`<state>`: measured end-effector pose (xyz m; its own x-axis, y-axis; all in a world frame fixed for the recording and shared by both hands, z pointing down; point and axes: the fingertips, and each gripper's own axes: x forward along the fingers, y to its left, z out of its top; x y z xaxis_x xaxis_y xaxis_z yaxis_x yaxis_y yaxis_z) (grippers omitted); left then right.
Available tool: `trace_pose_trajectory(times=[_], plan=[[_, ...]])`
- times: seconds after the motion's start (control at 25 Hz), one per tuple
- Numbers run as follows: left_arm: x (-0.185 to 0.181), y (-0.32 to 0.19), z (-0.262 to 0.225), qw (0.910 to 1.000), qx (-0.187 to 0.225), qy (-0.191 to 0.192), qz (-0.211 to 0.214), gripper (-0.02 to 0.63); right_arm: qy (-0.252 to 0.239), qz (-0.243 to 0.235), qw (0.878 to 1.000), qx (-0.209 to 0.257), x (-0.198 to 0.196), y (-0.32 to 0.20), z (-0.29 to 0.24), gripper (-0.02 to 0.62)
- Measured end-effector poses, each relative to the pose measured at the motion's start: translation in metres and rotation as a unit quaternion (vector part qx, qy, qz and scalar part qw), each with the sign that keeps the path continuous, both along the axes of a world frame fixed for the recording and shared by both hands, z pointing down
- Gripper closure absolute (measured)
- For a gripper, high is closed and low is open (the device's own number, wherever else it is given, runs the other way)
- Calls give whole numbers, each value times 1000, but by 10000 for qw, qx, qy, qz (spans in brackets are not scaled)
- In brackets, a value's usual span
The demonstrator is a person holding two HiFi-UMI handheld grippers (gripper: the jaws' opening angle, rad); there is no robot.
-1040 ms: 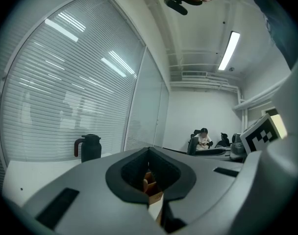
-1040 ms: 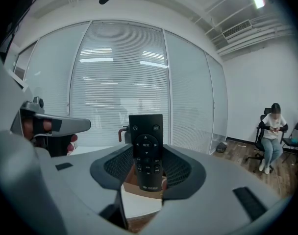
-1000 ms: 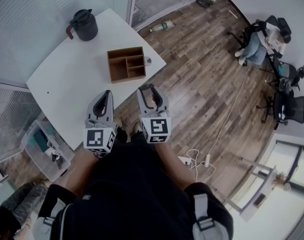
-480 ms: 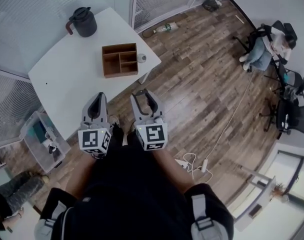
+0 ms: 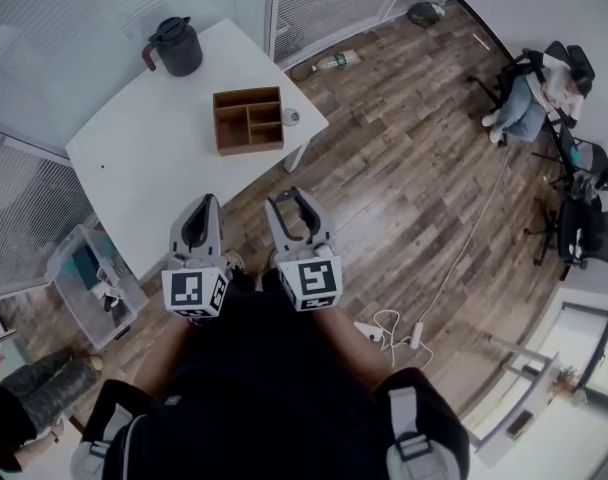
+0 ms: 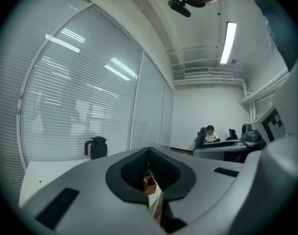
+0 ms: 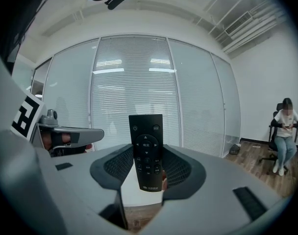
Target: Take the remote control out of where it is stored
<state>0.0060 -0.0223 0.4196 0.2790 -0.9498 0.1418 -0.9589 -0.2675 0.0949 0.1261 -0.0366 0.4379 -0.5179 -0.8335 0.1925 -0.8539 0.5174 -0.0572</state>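
The black remote control [image 7: 147, 151] stands upright between the jaws of my right gripper [image 7: 146, 176], which is shut on its lower half. In the head view the right gripper [image 5: 296, 211] hangs over the wooden floor, short of the white table [image 5: 144, 168]. My left gripper [image 5: 199, 224] is beside it, jaws together and empty. The brown wooden organiser [image 5: 249, 120] sits near the table's right edge, well beyond both grippers. Through the slit of the left gripper [image 6: 150, 181] a piece of the organiser [image 6: 149, 184] shows.
A black jug [image 5: 174, 48] stands at the table's far end and a small cup [image 5: 291, 116] beside the organiser. On the floor lie a bottle [image 5: 334, 61], a clear plastic bin [image 5: 89, 283] and a cable with a power strip [image 5: 399, 323]. A person sits at far right [image 5: 529, 98].
The head view has swayed a little, so the table sits slightly differently in the picture. Both grippers stay close to the body, the right one still shut on the remote.
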Motion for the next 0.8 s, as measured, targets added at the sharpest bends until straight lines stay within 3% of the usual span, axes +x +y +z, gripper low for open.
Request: trace_pose_trajectory(times=[0.8], plan=[[-17,-7,-8,9996,192,165,116,598,23,81,9998,179,-19,-6,-15,414]])
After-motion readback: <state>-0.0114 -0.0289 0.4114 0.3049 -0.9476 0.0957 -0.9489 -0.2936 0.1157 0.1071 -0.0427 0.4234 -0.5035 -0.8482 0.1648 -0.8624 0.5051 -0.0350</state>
